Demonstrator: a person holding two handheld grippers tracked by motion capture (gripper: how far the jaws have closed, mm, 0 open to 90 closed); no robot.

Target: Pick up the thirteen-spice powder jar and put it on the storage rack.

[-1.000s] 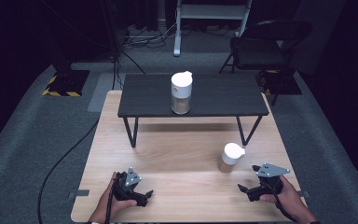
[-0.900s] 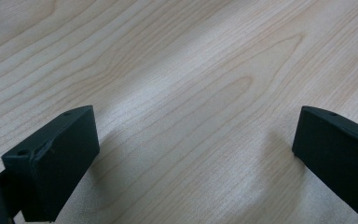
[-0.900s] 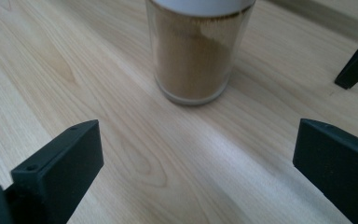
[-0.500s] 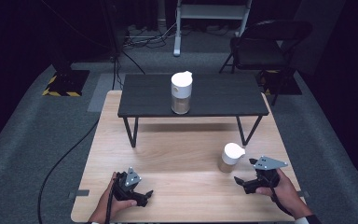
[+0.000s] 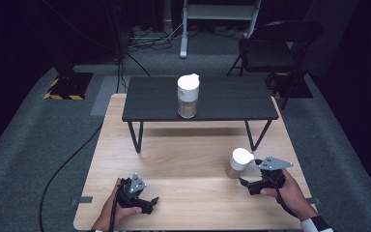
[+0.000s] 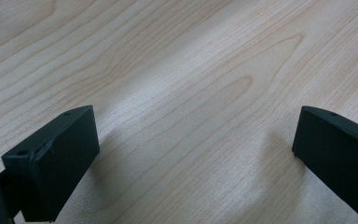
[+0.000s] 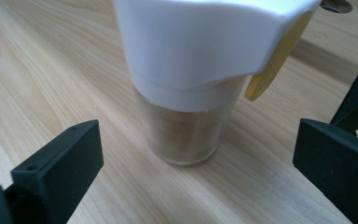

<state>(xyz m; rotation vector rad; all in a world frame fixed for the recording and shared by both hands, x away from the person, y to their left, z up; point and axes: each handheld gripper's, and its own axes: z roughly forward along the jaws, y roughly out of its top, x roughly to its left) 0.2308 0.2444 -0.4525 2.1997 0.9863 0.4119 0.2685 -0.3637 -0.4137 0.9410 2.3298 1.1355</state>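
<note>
Jar [image 7: 186,93], white lid, clear body, tan contents, upright

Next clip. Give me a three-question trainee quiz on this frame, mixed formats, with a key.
1. True or false: the right tongs are shut on the white-lidded jar on the wooden table.
2. Where does the other jar stand? A) on the black shelf B) on the floor C) on the chair
3. Fill in: between the left tongs' jaws lies only bare ____.

Key: 1 false, they are open just short of it; 2 A; 3 wood.
</note>
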